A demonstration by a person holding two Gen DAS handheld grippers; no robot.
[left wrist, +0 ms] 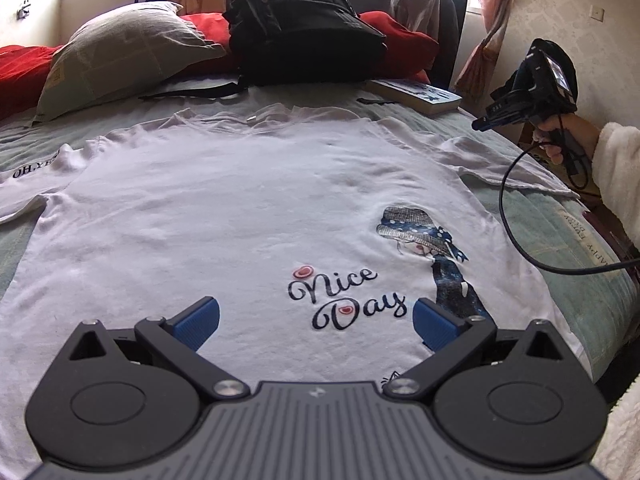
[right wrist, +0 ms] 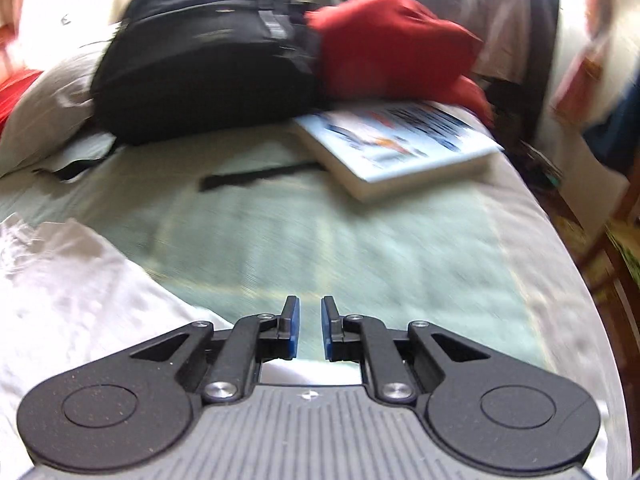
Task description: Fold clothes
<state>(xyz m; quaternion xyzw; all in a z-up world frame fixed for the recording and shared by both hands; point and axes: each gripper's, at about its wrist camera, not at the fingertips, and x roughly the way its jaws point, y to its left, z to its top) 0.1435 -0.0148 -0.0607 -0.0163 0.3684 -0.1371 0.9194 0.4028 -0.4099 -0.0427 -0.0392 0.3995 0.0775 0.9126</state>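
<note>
Spread wide with nothing between its blue pads, the left gripper [left wrist: 316, 322] hangs low over a white T-shirt [left wrist: 224, 208] that lies flat and face up on the bed [left wrist: 568, 240], its hem nearest the gripper and its collar far ahead; the "Nice Day" print sits just ahead of the right pad. Only this view shows the whole shirt, the pillow [left wrist: 120, 52] far ahead to the left, and, well off to the right, the right gripper [left wrist: 520, 100] held above the bed's edge by a hand [left wrist: 560, 140] in a fluffy white sleeve [left wrist: 616, 168], a black cable hanging from it. The right wrist view is blurred; there the right gripper [right wrist: 310, 328] has its pads nearly closed, a narrow gap left and nothing held, over bare green bedding, with only a corner of the shirt at its lower left. Ahead lie a black backpack [right wrist: 200, 52], a red cloth [right wrist: 392, 36] and, right of centre, a book [right wrist: 396, 140].
</note>
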